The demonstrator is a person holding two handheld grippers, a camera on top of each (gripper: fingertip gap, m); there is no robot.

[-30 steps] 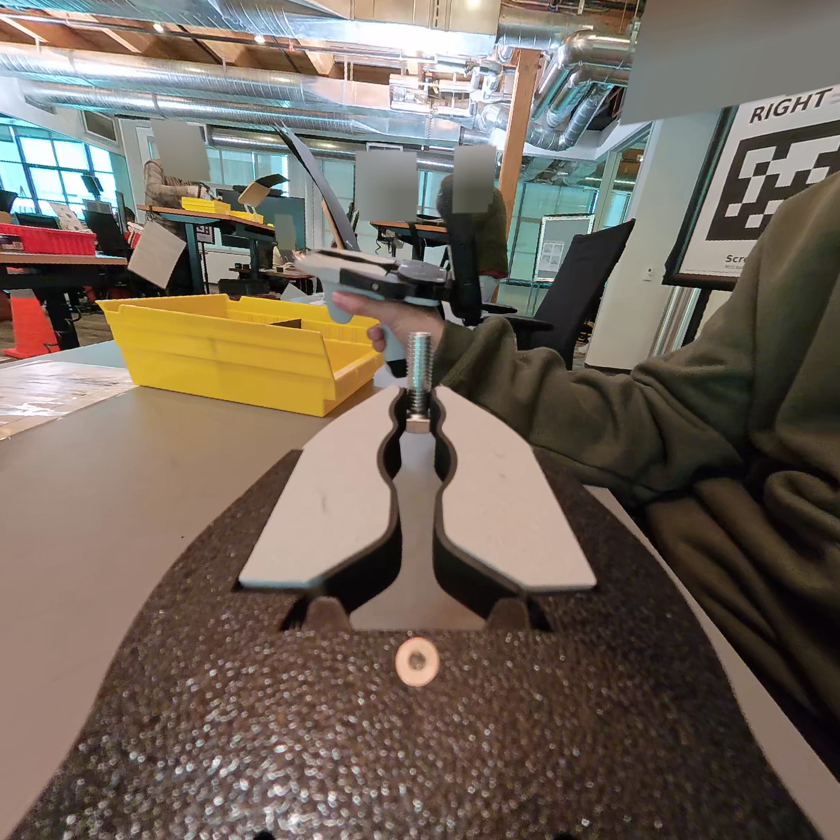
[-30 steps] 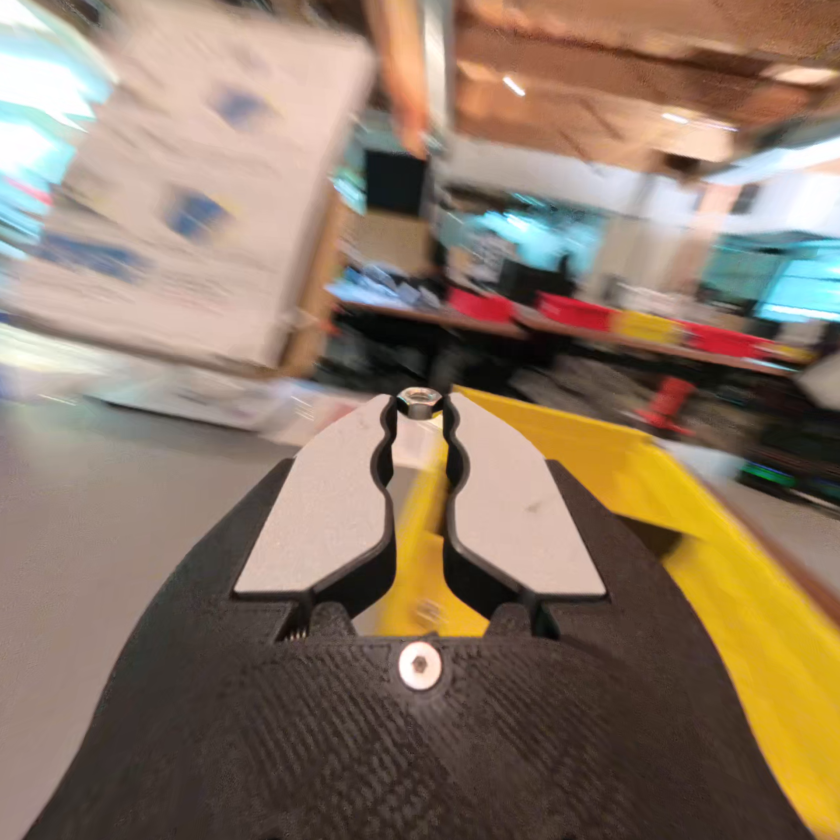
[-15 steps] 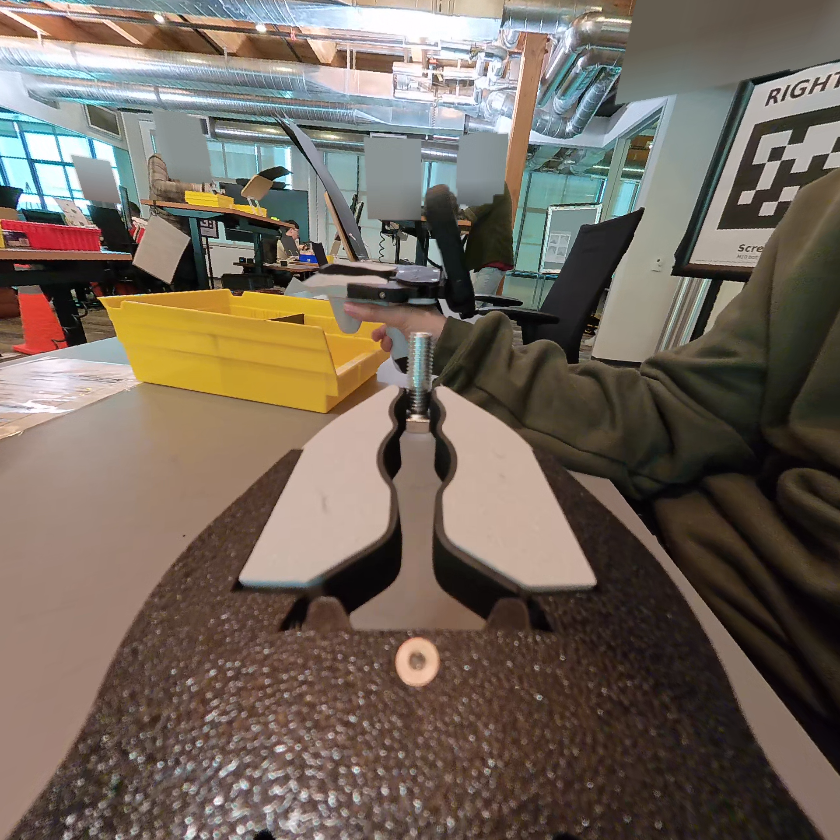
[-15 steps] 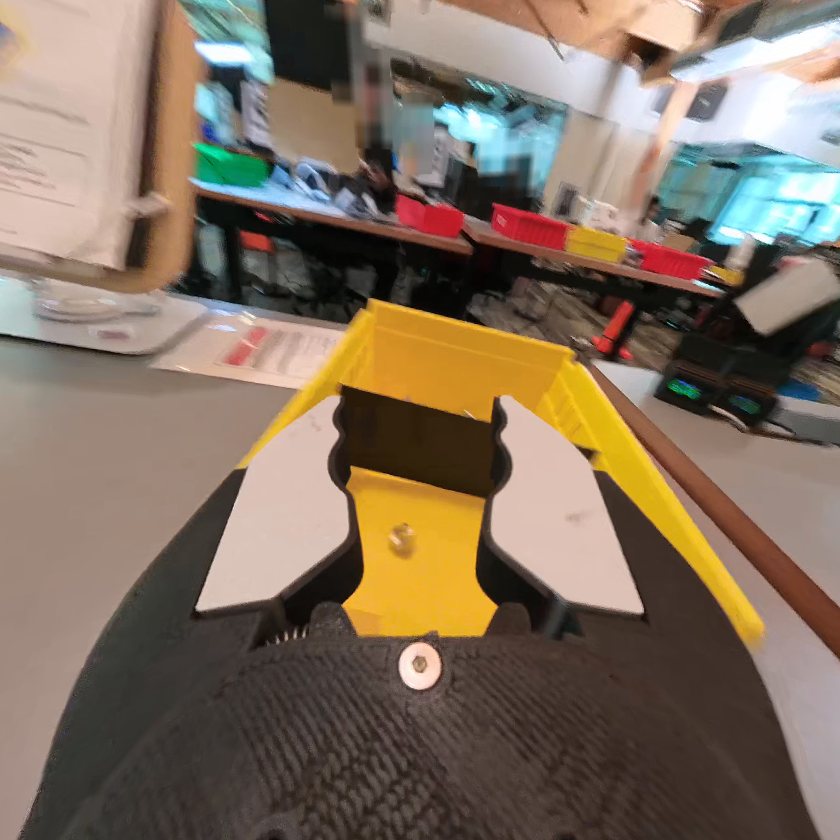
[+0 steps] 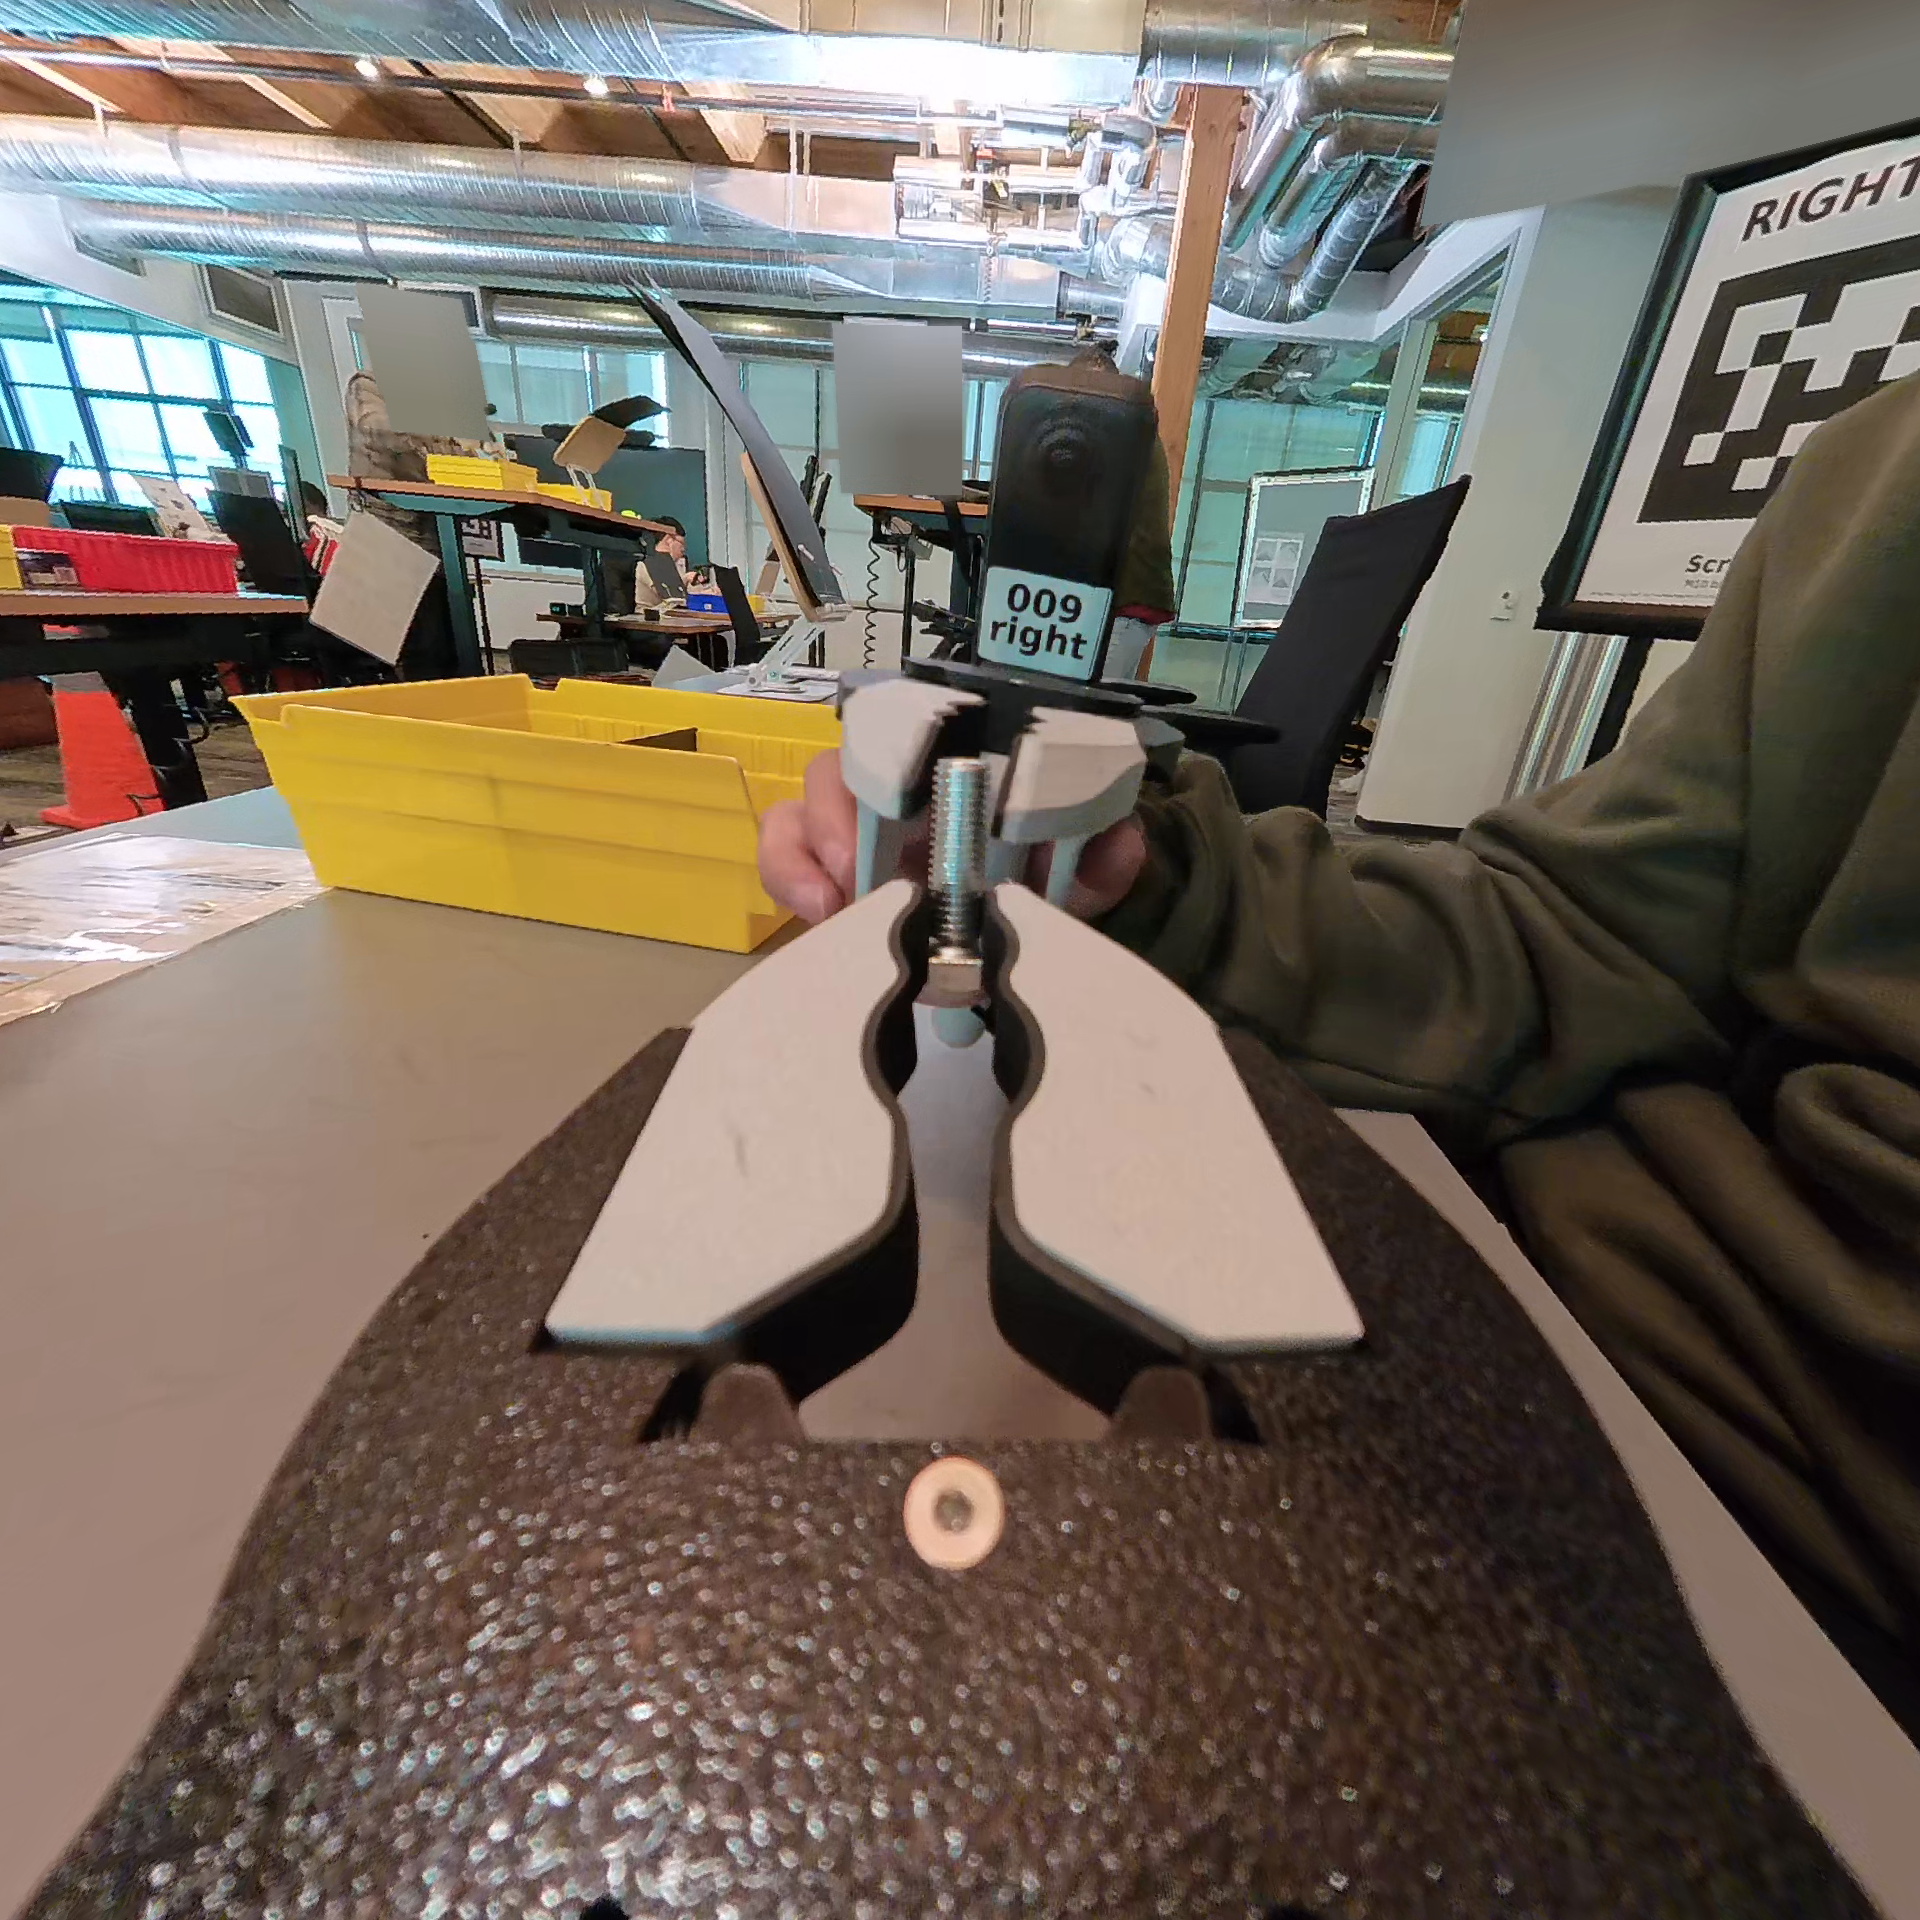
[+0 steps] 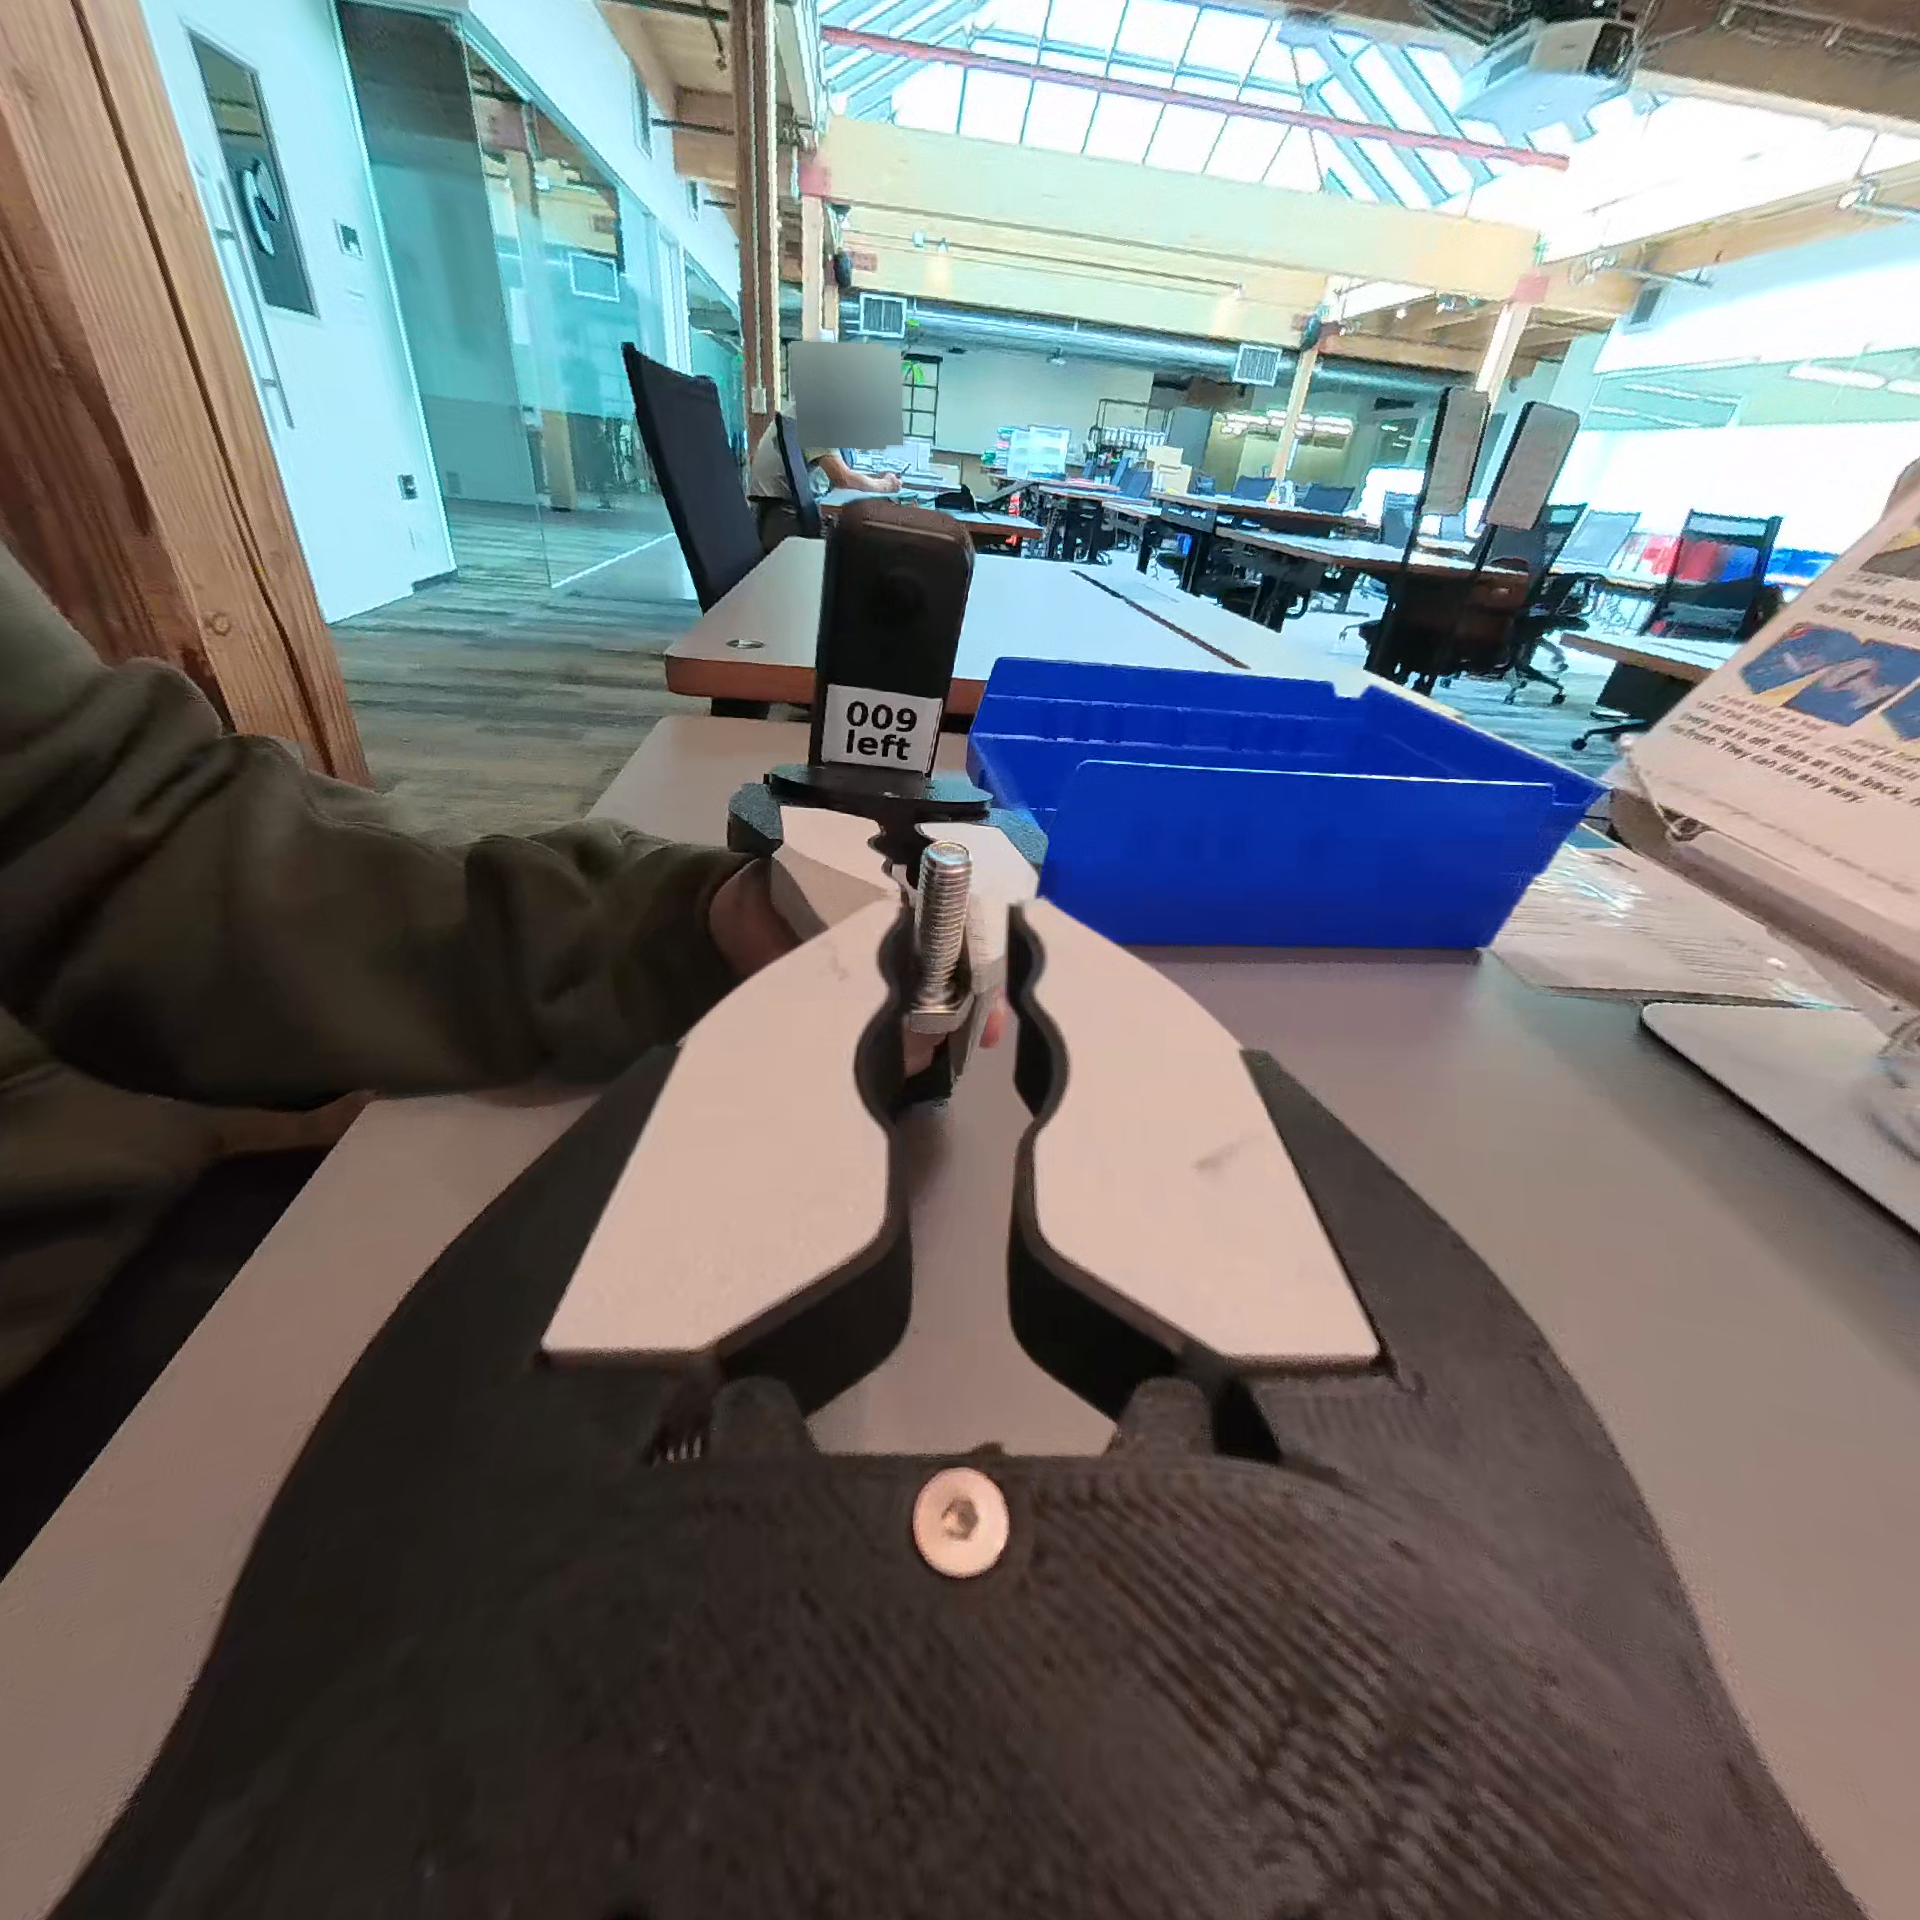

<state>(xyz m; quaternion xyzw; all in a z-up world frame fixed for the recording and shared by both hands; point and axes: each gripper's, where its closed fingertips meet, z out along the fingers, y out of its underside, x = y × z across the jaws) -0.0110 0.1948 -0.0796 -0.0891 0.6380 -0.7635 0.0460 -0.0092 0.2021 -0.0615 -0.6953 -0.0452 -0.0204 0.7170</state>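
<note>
Bolt (image 5: 954, 883) stands upright, head down, pinched at the head between the tips of the left gripper (image 5: 954, 971), threads up. It's held above the desk (image 5: 312, 1091), not resting on it. In the right wrist view the same bolt (image 6: 940, 935) shows just ahead of the right gripper (image 6: 951, 971), whose jaws are spread w/ nothing between them; whether its tips touch the bolt I can't tell. The left wrist view shows that right gripper (image 5: 971, 790) facing head-on, its jaws either side of the threaded end, apart from it.

Risks, as I judge them:
- Grip is on the head only, a short hold w/ a long shank above. A sideways knock from the right gripper could tip the bolt or lever it out.
- Both units are hand-held, so wobble may bring the tips into each other.
- If it slips, the bolt drops to the desk and could roll off the near edge toward the sleeve (image 5: 1507, 987).

Yellow bin (image 5: 499, 800) sits beyond in the left wrist view, blue bin (image 6: 1247, 821) in the right wrist view, both apart from the grippers. A sheet on a stand (image 6: 1787, 727) is at far right.
</note>
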